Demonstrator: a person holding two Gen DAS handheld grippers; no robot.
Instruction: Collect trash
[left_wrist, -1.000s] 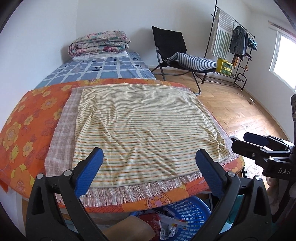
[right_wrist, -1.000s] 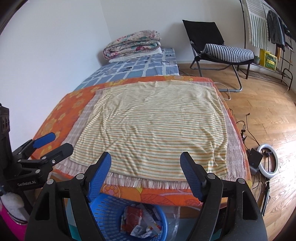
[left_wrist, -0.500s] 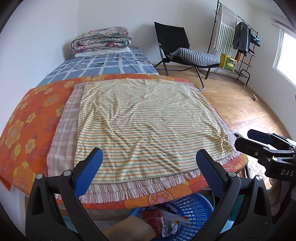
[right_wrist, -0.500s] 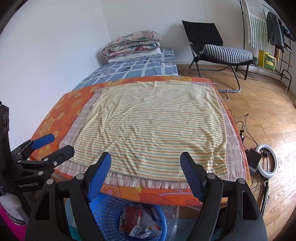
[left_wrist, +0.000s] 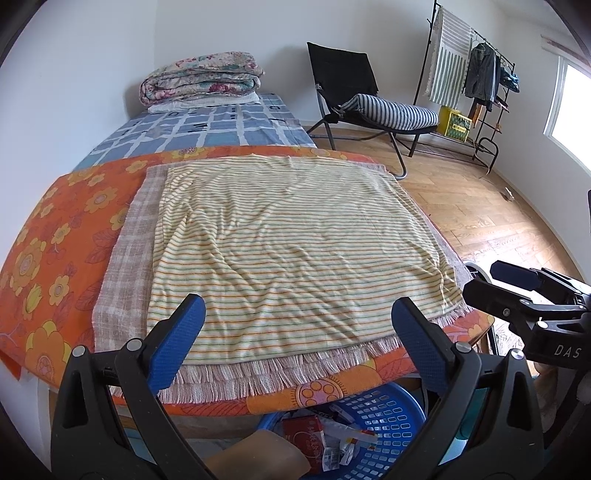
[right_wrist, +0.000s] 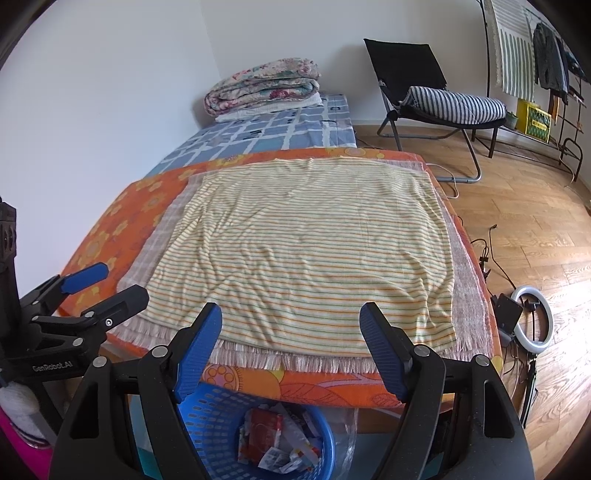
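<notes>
Left hand-held gripper (left_wrist: 295, 343): jaws spread wide, nothing between the blue pads, poised over the near edge of the tabletop (left_wrist: 55, 258). Right hand-held gripper (right_wrist: 291, 349): likewise wide open and empty, over the same near edge, just to the right of the left one. Seen from each other's cameras as well: right one at the far right of the left view, left one at the far left of the right view, both apart from the cloths.

Ahead of both pairs of fingers: a yellow striped cloth (left_wrist: 295, 236) spread flat, lying on a fringed checked cloth (left_wrist: 129, 251), that in turn on an orange flowered cover.

Below and just in front of the fingers, under the tabletop's edge: a blue basket (right_wrist: 218, 417) on the floor, holding the trash (right_wrist: 273, 439) — a red packet and crumpled white wrappers. Also in the left view, same trash (left_wrist: 325, 435) in the basket, slightly right of centre beneath the fingers.

Beyond the tabletop: a bed with a folded quilt (left_wrist: 201, 79); farther right, a black chair (right_wrist: 417, 81) with a striped cushion.
</notes>
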